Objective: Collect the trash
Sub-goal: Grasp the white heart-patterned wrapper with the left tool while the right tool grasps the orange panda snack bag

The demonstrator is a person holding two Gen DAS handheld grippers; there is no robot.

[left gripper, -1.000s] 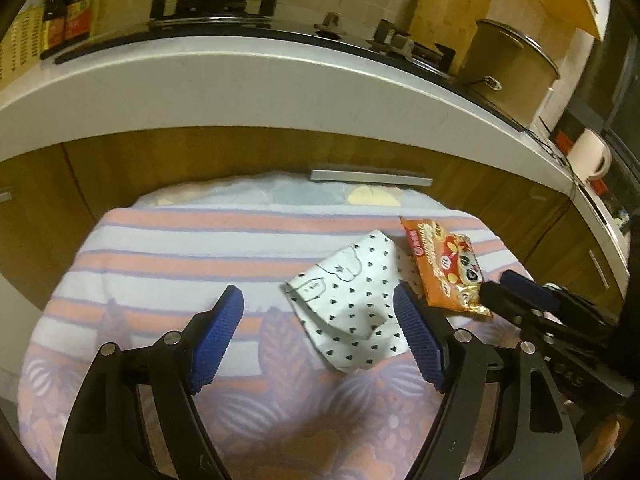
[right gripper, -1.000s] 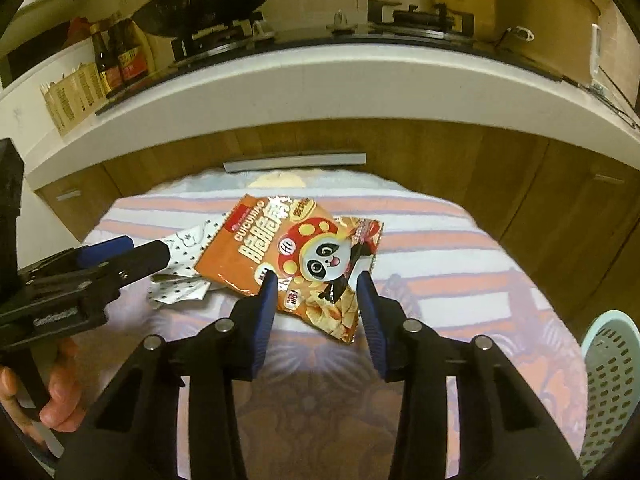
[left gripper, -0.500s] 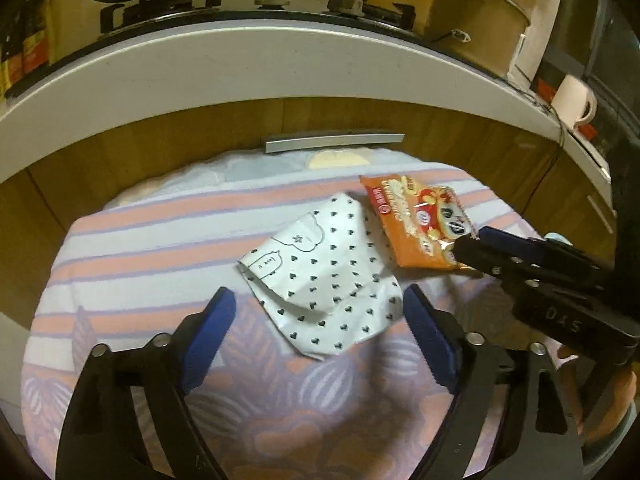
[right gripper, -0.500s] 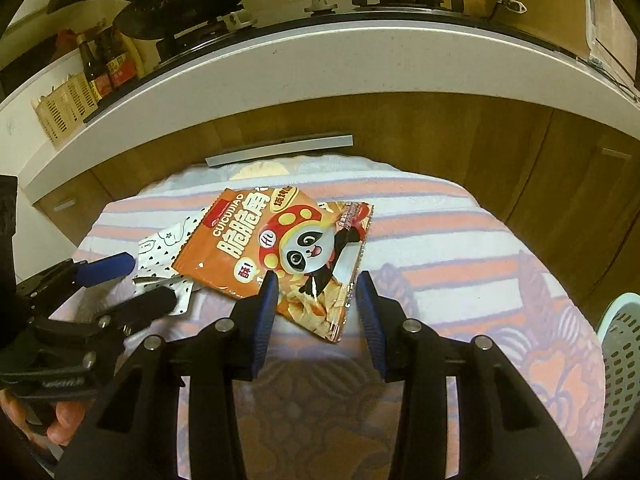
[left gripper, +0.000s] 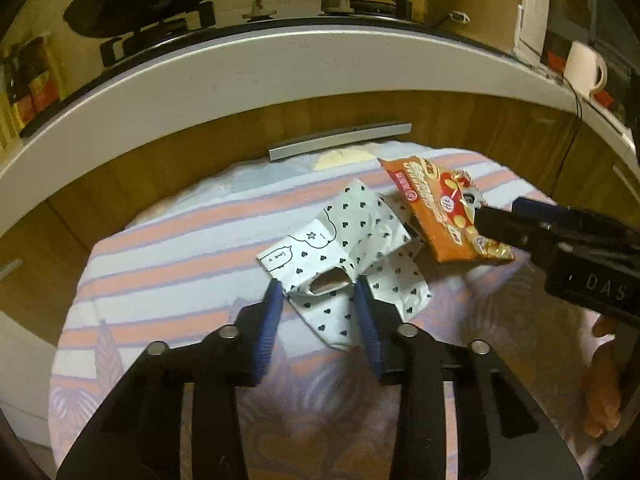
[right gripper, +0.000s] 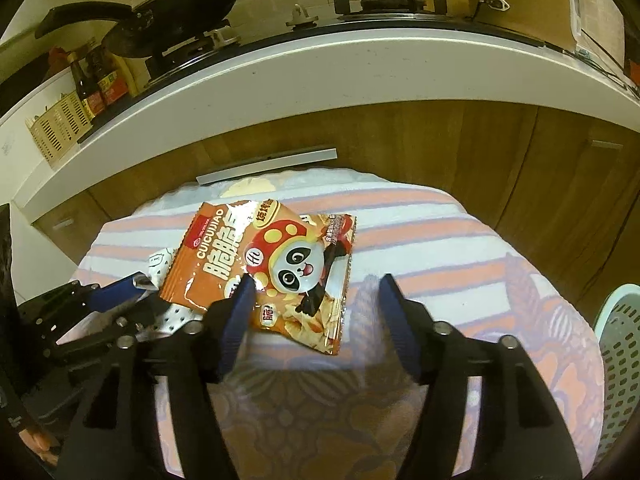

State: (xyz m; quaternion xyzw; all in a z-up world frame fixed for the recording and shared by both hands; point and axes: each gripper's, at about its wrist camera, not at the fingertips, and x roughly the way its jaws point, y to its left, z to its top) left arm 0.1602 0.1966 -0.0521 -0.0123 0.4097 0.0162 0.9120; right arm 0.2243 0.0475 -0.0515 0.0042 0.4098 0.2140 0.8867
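In the left wrist view, the left hand-held gripper (left gripper: 318, 296) has just been closing and now pinches the near edge of the white heart-print wrapper (left gripper: 340, 248), which buckles up between its blue pads on the striped, flower-patterned cloth (left gripper: 172, 248) covering the tabletop. Just right of that wrapper, overlapping its far corner, lies the orange snack bag (left gripper: 436, 208); the right hand-held gripper (left gripper: 500, 220) reaches in from the right, one dark finger over the bag's lower right corner. Beyond the wrapper, wooden cabinet fronts rise to a white kitchen counter (left gripper: 280, 68). In the right wrist view, the right hand-held gripper (right gripper: 316, 296) has just been opening and stands wide apart; its left pad sits at the snack bag's (right gripper: 272, 264) near left edge and its right pad is clear of the bag, so nothing is gripped. The heart-print wrapper (right gripper: 160, 260) peeks out left of the bag, partly under it, with the left hand-held gripper (right gripper: 136, 292) on it. A pale green basket (right gripper: 618, 360) stands at the right of the bag, beyond the cloth's edge.
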